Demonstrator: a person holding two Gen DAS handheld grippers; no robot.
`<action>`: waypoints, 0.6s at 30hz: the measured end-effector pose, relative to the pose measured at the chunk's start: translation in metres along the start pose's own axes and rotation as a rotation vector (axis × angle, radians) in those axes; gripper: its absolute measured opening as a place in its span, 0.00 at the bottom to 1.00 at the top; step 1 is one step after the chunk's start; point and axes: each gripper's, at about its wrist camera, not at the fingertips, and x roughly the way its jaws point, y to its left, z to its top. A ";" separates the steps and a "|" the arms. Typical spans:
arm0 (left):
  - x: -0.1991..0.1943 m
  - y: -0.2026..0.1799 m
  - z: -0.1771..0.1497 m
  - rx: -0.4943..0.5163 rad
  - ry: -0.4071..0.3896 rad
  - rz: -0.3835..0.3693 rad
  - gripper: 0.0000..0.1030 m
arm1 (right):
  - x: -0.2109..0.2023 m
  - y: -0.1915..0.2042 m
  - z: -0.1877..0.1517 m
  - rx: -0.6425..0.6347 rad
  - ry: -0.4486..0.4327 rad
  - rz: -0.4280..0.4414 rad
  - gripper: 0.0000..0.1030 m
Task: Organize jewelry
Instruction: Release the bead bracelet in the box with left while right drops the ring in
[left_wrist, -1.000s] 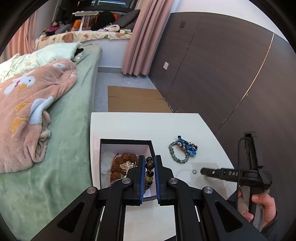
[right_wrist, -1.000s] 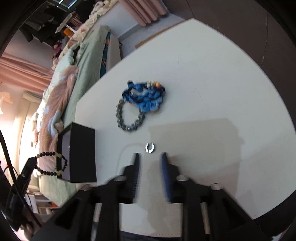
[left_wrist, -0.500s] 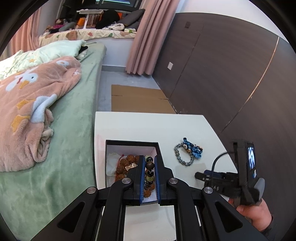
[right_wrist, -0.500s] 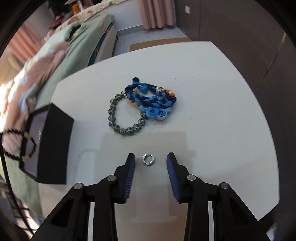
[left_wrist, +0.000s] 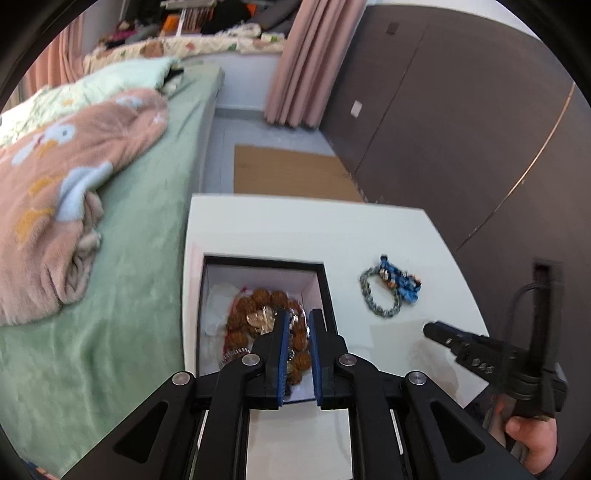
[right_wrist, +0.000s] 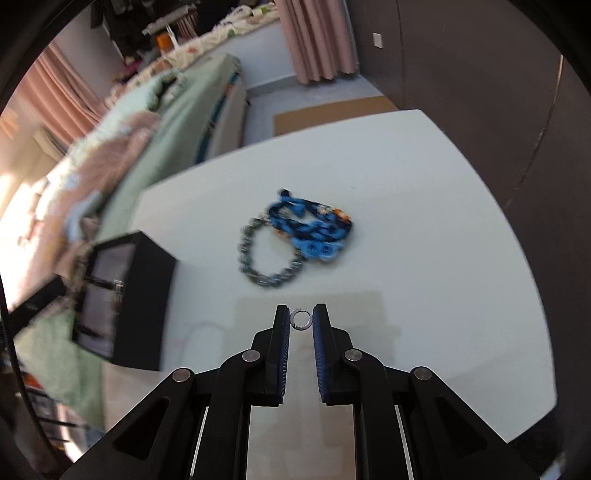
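My left gripper (left_wrist: 298, 314) hangs over the open black box (left_wrist: 264, 260). Its jaws are opening, and no thing shows between them. Below them in the box lie a brown bead bracelet (left_wrist: 258, 299) and other pieces. My right gripper (right_wrist: 301, 310) is closing, and a small silver ring (right_wrist: 301, 319) is pinched between its pad tips just above the white table (right_wrist: 406, 184). A blue braided bracelet (right_wrist: 314, 229) and a grey bead bracelet (right_wrist: 258, 277) lie together beyond it. In the left wrist view the right gripper (left_wrist: 430, 326) is at the table's right side.
A bed with a green cover (left_wrist: 122, 332) and a pink blanket (left_wrist: 55, 192) runs along the table's left edge. Dark wall panels (left_wrist: 461, 129) stand to the right. Flat cardboard (left_wrist: 291, 173) lies on the floor past the table. A person's hand (left_wrist: 528, 435) holds the right gripper.
The dark bead bracelet that was pinched in my left gripper is gone from its jaws, which have parted over the box. My right gripper's jaws have come together around the ring.
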 end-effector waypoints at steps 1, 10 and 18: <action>0.002 -0.001 -0.001 -0.004 0.010 -0.001 0.26 | -0.002 0.001 0.001 0.002 -0.009 0.019 0.14; -0.014 0.008 -0.002 -0.021 -0.037 0.024 0.76 | -0.011 0.018 0.008 0.036 -0.077 0.191 0.14; -0.027 0.037 -0.008 -0.079 -0.042 0.041 0.76 | -0.004 0.064 0.011 -0.022 -0.090 0.325 0.14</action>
